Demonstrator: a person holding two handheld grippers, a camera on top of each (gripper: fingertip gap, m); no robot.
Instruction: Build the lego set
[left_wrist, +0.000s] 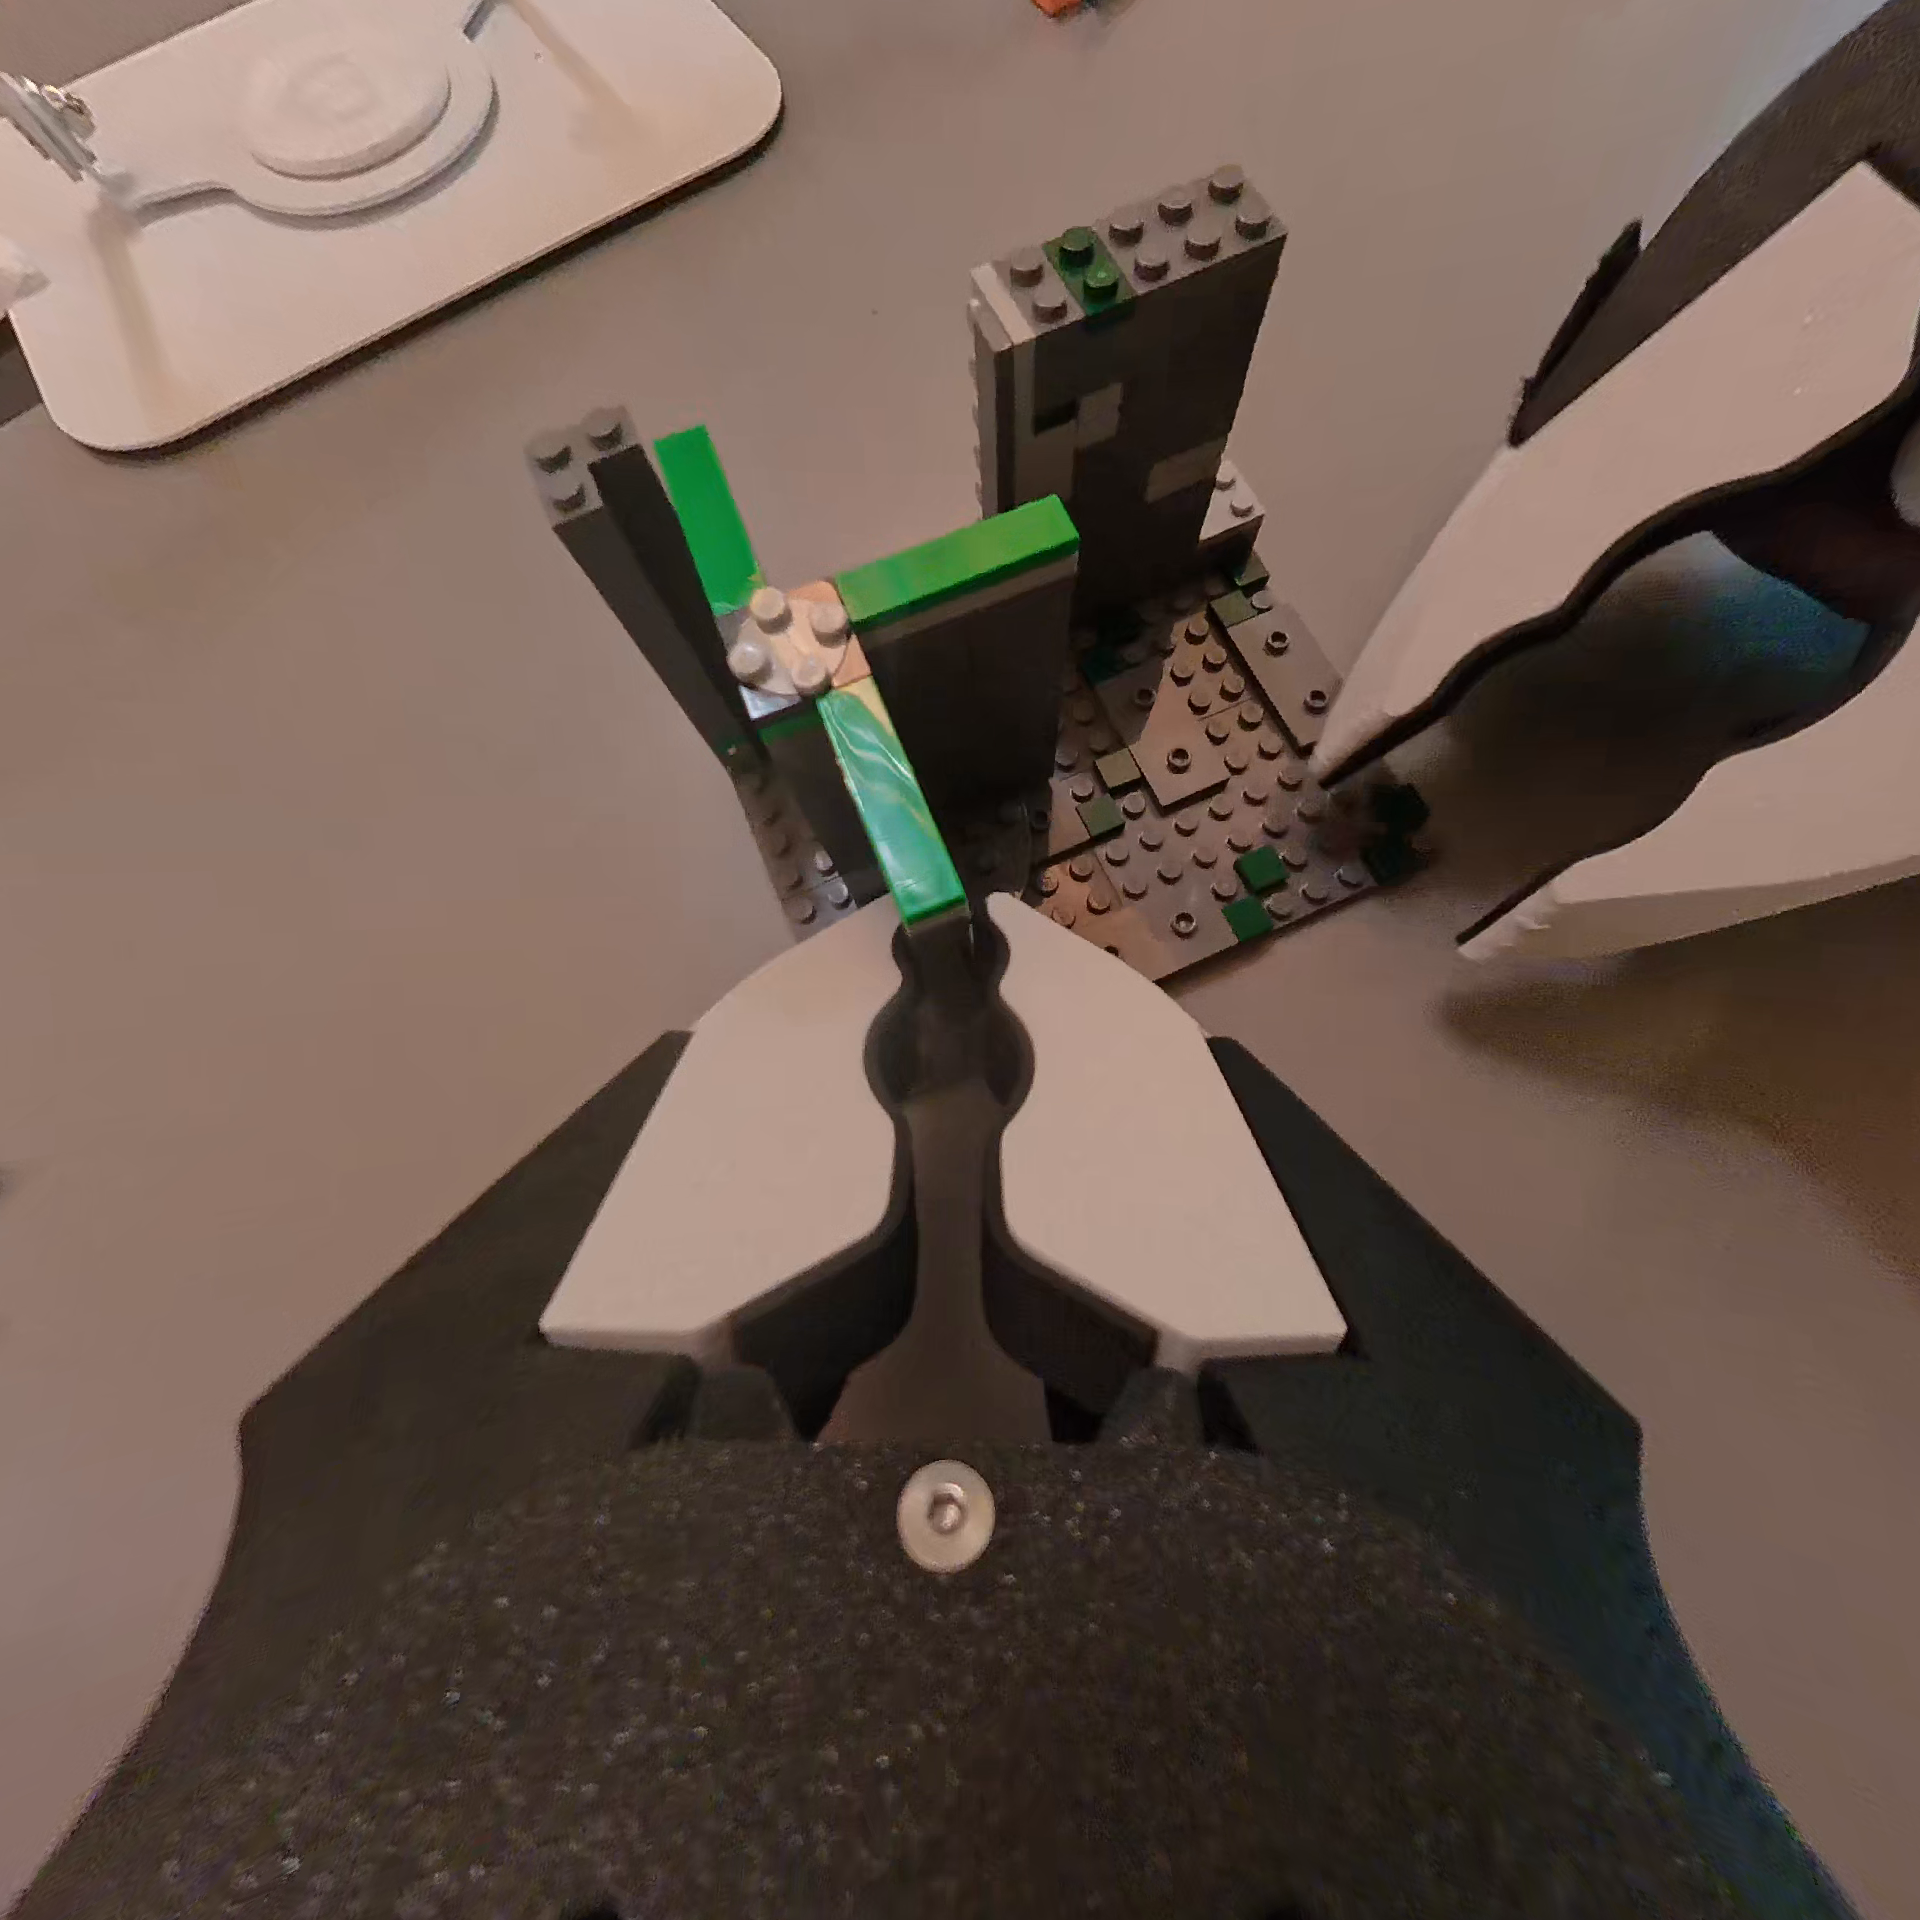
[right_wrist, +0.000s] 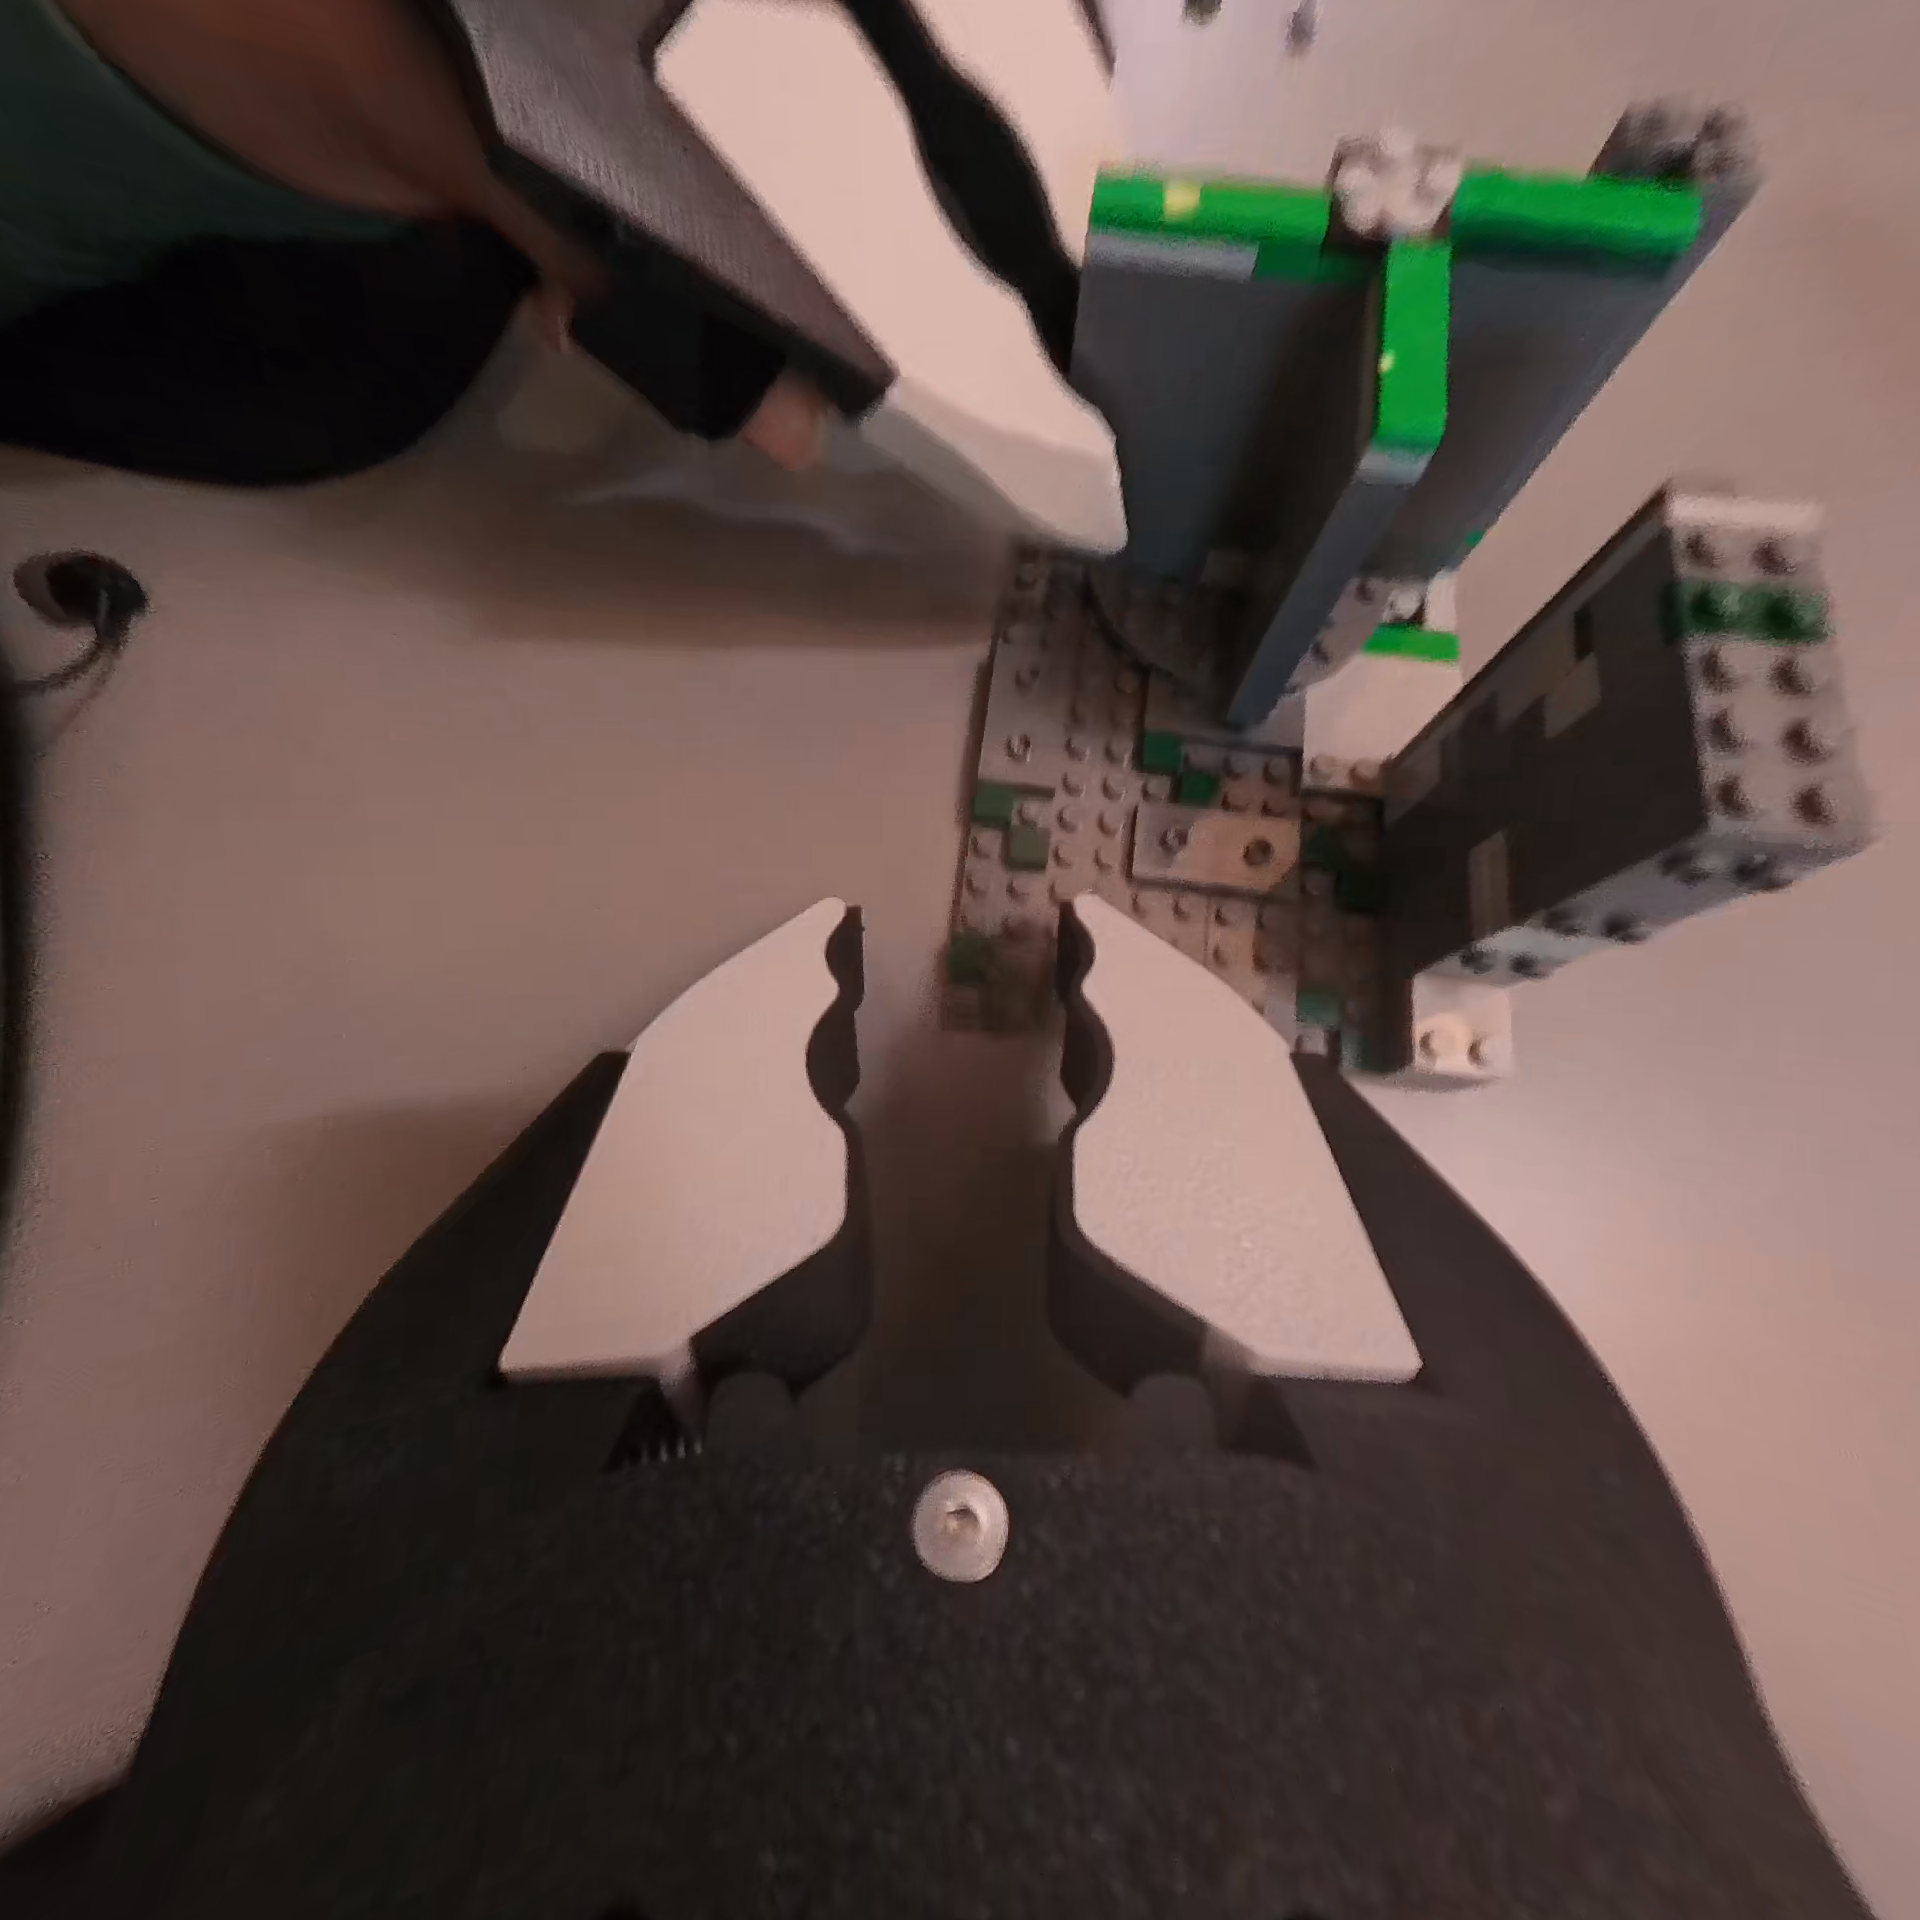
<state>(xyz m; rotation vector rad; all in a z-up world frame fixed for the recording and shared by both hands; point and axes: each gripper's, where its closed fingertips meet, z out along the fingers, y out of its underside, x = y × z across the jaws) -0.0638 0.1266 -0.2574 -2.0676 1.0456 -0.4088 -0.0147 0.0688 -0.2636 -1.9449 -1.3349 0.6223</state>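
The lego build stands on a grey studded baseplate. It has a tall grey tower with a dark green brick on top. Beside it stand crossed grey walls capped with green tiles around a round grey plate. My left gripper is shut on the near end of the green-topped wall. My right gripper is open and empty, its tips either side of a baseplate corner. It also shows in the left wrist view, by small dark pieces. The right wrist view is blurred.
A white flat stand base lies at the far left on the grey table. A gloved hand holds the left gripper in the right wrist view. A black cable lies at the left edge. There is about 8 cm between the tips of the two grippers.
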